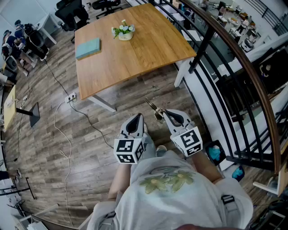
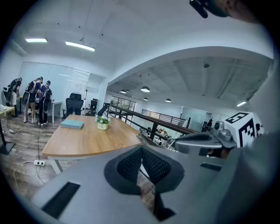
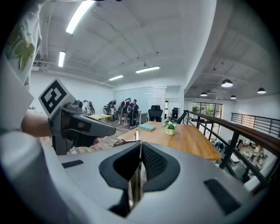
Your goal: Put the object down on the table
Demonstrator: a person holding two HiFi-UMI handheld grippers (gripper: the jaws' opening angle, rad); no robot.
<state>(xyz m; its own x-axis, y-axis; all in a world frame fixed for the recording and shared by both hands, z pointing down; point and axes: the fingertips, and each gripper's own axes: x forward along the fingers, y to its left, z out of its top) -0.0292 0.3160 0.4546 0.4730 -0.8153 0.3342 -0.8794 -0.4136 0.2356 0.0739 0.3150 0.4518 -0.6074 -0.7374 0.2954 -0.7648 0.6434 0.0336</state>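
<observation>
My right gripper (image 1: 165, 112) (image 3: 140, 146) is shut on a thin metal tool (image 1: 153, 108) (image 3: 136, 175) that looks like scissors; its blade runs up between the pads and pokes out toward the table. Beside it, my left gripper (image 1: 137, 117) (image 2: 141, 151) is shut with nothing between its pads. I hold both close to my body, over the wooden floor and well short of the wooden table (image 1: 135, 49) (image 2: 87, 138) (image 3: 192, 140). On the table stand a small flower pot (image 1: 124, 31) and a blue book (image 1: 87, 47).
A black railing (image 1: 225, 58) with a wooden handrail runs along the right, with a drop behind it. A power strip (image 1: 71, 97) and its cable lie on the floor left of the table. Office chairs (image 1: 74, 13) and people stand at the far left.
</observation>
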